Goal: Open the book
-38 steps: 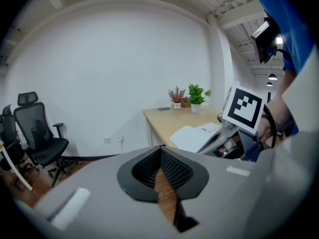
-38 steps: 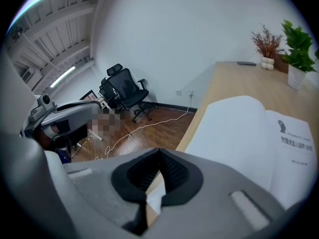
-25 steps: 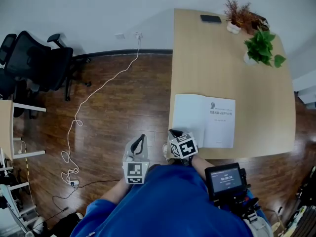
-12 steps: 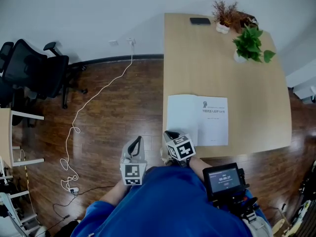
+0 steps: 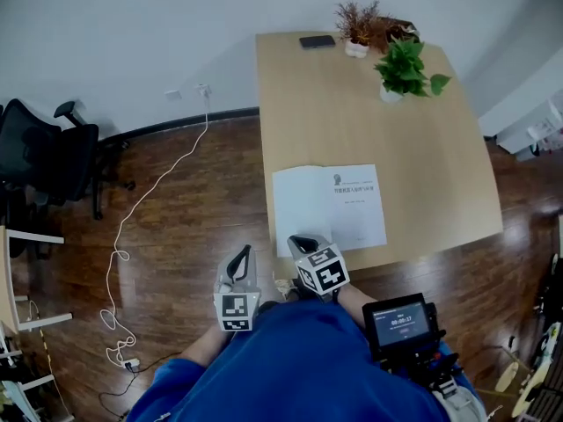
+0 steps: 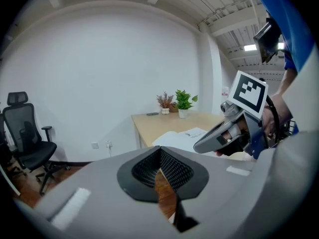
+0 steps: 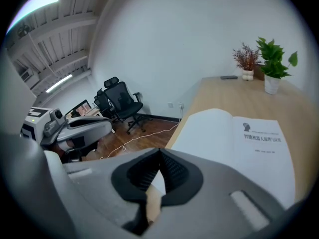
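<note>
Pale wooden table (image 5: 422, 139) bears white-paged open book (image 5: 330, 207) at its near left edge; left gripper (image 5: 244, 255) and right gripper (image 5: 301, 243) both clenched on nothing, so unheld pages may flop shut.

The book (image 5: 330, 205) is already open, lying flat with both white pages facing up. The left page is blank; the right has a small logo and a few lines of print (too small to read). It sits by the desk (image 5: 422, 174)'s near-left corner, with the left page at the left edge.
</note>
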A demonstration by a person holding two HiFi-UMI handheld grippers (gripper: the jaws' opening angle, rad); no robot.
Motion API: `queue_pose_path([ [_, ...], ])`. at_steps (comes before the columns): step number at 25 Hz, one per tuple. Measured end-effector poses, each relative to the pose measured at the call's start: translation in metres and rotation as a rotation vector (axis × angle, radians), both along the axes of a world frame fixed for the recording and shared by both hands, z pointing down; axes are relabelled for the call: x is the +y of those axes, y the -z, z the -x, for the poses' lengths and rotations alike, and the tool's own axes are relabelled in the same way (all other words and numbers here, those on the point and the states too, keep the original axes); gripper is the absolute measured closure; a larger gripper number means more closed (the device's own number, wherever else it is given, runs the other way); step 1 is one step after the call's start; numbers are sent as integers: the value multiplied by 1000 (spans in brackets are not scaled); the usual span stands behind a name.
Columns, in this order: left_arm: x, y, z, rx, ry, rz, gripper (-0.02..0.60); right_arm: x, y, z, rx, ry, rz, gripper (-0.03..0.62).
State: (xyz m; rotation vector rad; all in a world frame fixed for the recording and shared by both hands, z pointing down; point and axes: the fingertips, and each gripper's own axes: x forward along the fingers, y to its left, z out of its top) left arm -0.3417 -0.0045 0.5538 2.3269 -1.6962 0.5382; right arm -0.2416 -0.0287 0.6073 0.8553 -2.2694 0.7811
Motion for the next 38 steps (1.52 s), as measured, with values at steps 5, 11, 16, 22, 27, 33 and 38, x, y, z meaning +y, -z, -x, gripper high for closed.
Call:
queue_pose_path([
  [5,-3,1,-35,30,-64,-11,574,6,12,-36,15,-66,-31,591],
  [11,2,16,-87,37,-138,-45,574,18,32,-82,9,-128,-73,591],
  [16,20,23,-133,49,-155,-55,574,40,44,-121,-12,-132,-115,591],
  [22,56,32,-182,49,-143,-76,574,79,61,-165,-30,-113,-180,591],
  [27,90,36,-219,39,-134,-93,575,112,72,-200,-55,-107,-213,591],
  [33,136,52,-257,22,-135,-129,574,154,86,-235,-74,-97,-255,591],
  [38,171,65,-285,-51,-157,-199,574,186,90,-259,-86,-84,-290,591],
])
